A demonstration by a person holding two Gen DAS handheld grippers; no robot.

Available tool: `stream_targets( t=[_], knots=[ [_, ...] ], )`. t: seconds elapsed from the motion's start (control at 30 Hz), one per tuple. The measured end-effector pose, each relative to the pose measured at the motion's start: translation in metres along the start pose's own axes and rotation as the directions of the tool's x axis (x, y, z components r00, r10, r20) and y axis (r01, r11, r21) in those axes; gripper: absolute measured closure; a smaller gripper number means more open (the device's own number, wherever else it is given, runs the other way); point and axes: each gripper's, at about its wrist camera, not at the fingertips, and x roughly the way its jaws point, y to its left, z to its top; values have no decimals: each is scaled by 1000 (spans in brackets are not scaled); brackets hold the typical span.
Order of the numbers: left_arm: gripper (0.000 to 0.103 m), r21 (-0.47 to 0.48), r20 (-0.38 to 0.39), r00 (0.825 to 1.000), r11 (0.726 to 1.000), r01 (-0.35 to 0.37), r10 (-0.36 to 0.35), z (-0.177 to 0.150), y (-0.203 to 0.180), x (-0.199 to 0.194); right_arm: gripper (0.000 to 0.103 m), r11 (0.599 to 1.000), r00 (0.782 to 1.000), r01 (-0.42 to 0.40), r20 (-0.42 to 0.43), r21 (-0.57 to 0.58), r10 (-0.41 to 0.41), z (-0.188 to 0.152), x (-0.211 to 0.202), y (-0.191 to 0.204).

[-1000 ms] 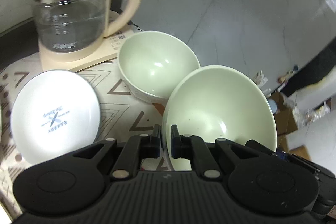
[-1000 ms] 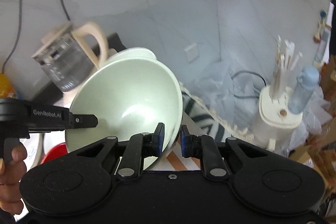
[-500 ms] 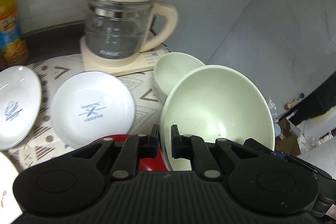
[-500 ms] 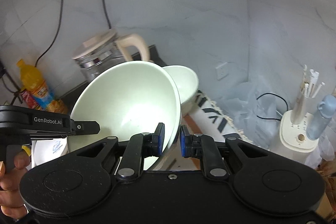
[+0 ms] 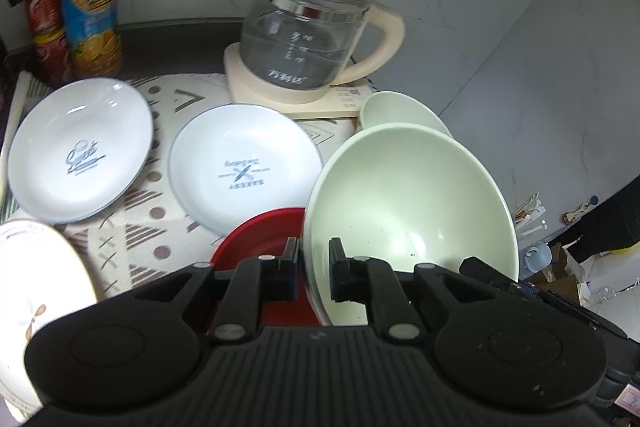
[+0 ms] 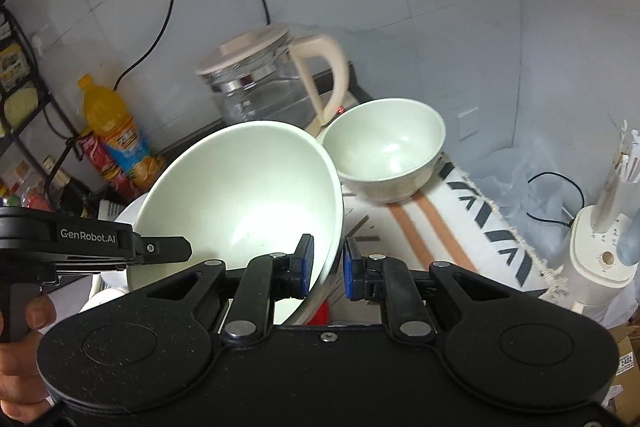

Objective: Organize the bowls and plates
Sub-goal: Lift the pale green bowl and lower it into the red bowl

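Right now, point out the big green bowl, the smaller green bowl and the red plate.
big green bowl (image 5: 408, 211), left wrist view, on its inner wall.
smaller green bowl (image 6: 384, 143), right wrist view, on its inside.
red plate (image 5: 260, 239), left wrist view, on its visible rim.

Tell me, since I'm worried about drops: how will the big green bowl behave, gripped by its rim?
The big green bowl looks rigid, so it shouldn't flex. Its glossy glaze may slip between the right tongs. Held tilted at opposite rim edges, with the left tongs too, it might swing if one side loosens.
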Motion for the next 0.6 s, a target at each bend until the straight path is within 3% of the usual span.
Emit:
stream_targets(
  t=[0.6],
  knots=[
    [93,-25,-83,995,998,-54,52,-22,35,21,87,999,994,-4,-106,-34,0,-22,26,24]
  ],
)
